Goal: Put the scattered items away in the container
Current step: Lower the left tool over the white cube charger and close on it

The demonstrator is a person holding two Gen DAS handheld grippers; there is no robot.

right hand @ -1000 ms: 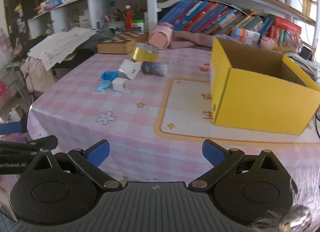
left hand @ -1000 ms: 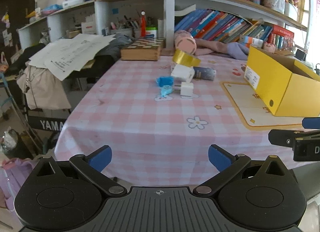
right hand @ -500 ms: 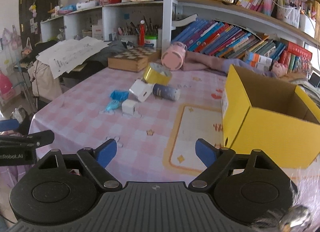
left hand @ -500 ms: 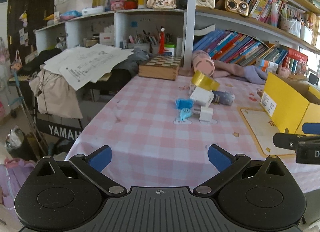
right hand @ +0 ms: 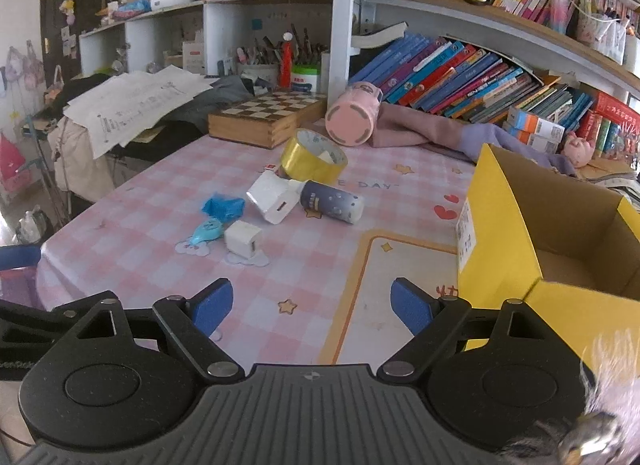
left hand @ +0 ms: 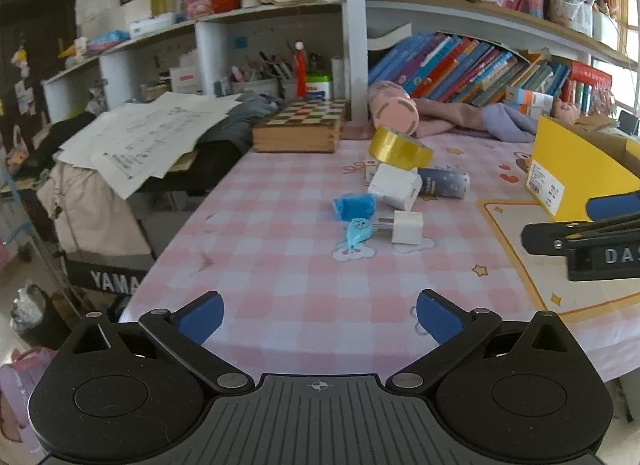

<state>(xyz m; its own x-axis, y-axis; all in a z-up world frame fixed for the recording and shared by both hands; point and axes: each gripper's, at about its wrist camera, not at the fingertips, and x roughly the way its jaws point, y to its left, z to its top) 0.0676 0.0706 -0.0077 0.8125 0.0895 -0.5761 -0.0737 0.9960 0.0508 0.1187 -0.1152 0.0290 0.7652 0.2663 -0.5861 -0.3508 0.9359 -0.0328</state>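
Observation:
A cluster of small items lies mid-table: a gold tape roll, a large white charger, a small white charger cube, a dark blue tube, a crumpled blue wrapper and a light blue teardrop item. The cube also shows in the left wrist view. An open yellow cardboard box stands at the right. My left gripper is open and empty over the near table edge. My right gripper is open and empty, short of the items.
A pink checked cloth covers the table. A wooden chess box, a pink mug lying on its side and purple cloth sit at the back. Bookshelves rise behind. Papers and clothes pile at the left.
Both grippers have risen and moved forward toward the table; the items and the box now look nearer. Both grippers stay open.

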